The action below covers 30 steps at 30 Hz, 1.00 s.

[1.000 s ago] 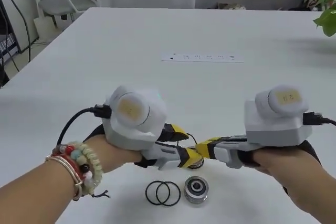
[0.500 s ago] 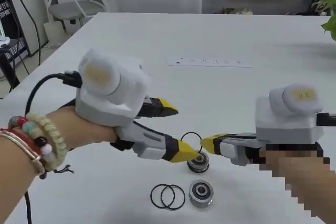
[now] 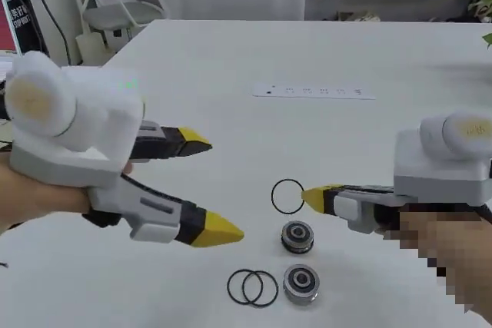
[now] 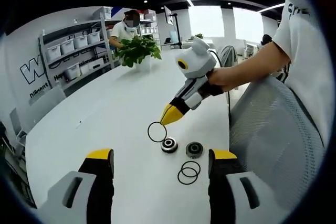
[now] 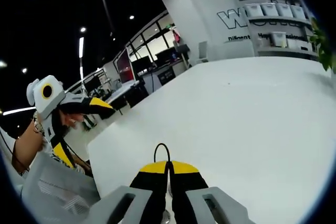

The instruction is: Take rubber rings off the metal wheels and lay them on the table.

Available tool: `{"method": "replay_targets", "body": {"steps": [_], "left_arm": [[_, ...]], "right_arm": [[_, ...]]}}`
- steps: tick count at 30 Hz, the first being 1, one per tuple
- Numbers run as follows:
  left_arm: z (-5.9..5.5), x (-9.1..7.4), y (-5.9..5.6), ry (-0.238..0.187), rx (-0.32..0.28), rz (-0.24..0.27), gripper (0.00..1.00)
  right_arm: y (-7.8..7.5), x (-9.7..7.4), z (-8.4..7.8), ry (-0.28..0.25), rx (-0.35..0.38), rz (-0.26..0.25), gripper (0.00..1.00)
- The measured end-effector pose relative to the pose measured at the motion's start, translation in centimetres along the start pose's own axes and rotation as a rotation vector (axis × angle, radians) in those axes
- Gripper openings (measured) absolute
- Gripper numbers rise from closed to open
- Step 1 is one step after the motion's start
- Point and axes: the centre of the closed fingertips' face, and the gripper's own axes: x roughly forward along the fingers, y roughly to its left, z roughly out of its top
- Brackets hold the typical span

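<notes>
Since half a second ago the left gripper (image 3: 222, 187) has drawn back to the left, away from the wheels, and the right gripper (image 3: 309, 197) has lifted its rubber ring (image 3: 287, 196) a little higher above them. Nearest the person, two loose rings (image 3: 252, 287) lie flat and overlapping on the white table (image 3: 369, 51), just to the left of the near wheel (image 3: 300, 283), which sits without a ring. Just behind it rests the far wheel (image 3: 297, 236), close to the near one but apart from it. The left gripper hovers to the left of both wheels with its yellow-tipped jaws spread wide and nothing between them; its lower tip points toward the far wheel with a clear gap left between them. The right gripper reaches in from the right with its jaws pressed together, pinching the rubber ring at its right edge. The ring stands upright off the tips, just behind and above the far wheel and clear of it; whether its lower edge touches the table cannot be told. In the right gripper view the ring rises as a thin black loop straight out of the closed yellow tips. Farther out, a white power strip (image 3: 314, 91) lies flat on the middle of the table, well apart from the work. Beyond the far edge stand a chair (image 3: 115, 1) and, in the left gripper view, a potted plant (image 4: 137, 50).
</notes>
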Motion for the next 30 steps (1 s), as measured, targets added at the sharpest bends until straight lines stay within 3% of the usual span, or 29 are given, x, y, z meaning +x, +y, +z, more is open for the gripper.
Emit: {"method": "replay_targets", "body": {"steps": [6, 16, 30], "left_arm": [[-1.7, -1.4, -0.7, 0.025, -0.029, 0.021, 0.79], [-4.9, -2.5, -2.0, 0.055, -0.127, 0.040, 0.85], [-7.7, -2.2, -3.7, 0.087, -0.187, 0.039, 0.91]], "right_arm": [[0.8, -0.3, 0.7, -0.026, 0.014, 0.019, 0.00], [3.2, -0.6, 1.9, -0.063, 0.019, 0.074, 0.00], [5.9, 0.3, 0.8, -0.011, 0.000, 0.153, 0.00]]}}
